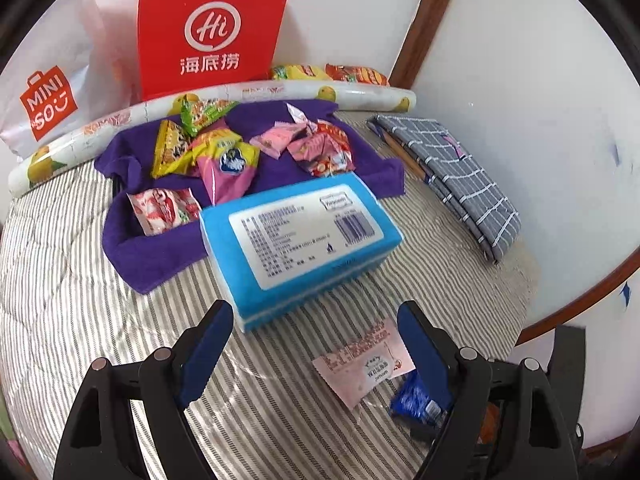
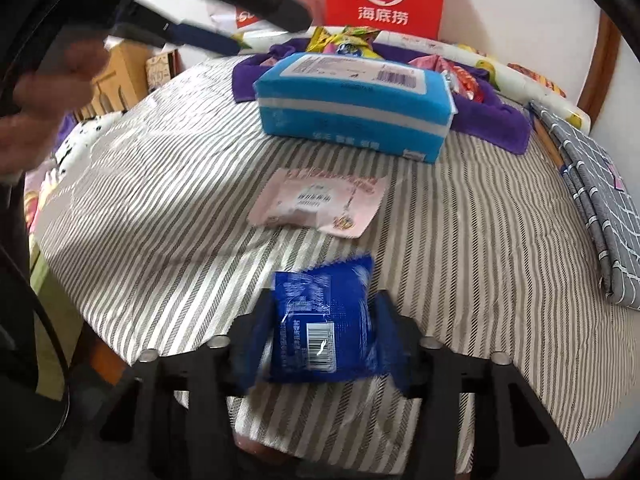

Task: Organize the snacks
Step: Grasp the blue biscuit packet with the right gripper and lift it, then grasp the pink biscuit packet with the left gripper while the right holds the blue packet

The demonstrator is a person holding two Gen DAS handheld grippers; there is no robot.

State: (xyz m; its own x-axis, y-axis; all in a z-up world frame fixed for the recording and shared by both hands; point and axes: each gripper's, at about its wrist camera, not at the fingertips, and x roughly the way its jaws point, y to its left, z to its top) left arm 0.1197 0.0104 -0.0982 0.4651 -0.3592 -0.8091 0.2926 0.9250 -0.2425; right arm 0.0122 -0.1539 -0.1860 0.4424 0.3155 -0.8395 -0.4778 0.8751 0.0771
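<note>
My right gripper (image 2: 320, 320) is shut on a blue snack packet (image 2: 324, 320), held just above the striped cloth; the packet also shows in the left wrist view (image 1: 414, 400). A pink snack packet (image 2: 318, 202) lies flat on the cloth ahead of it, also seen in the left wrist view (image 1: 362, 360). My left gripper (image 1: 316, 320) is open and empty, above the cloth near a blue tissue pack (image 1: 298, 232). Several colourful snack packets (image 1: 224, 156) lie on a purple towel (image 1: 160, 256) behind the tissue pack.
A red Hi paper bag (image 1: 212, 28) and a white Miniso bag (image 1: 48, 100) stand at the back wall, with a fruit-print roll (image 1: 360, 94) before them. A folded grey checked cloth (image 1: 460, 172) lies at the right. The table edge (image 2: 100, 332) drops at left.
</note>
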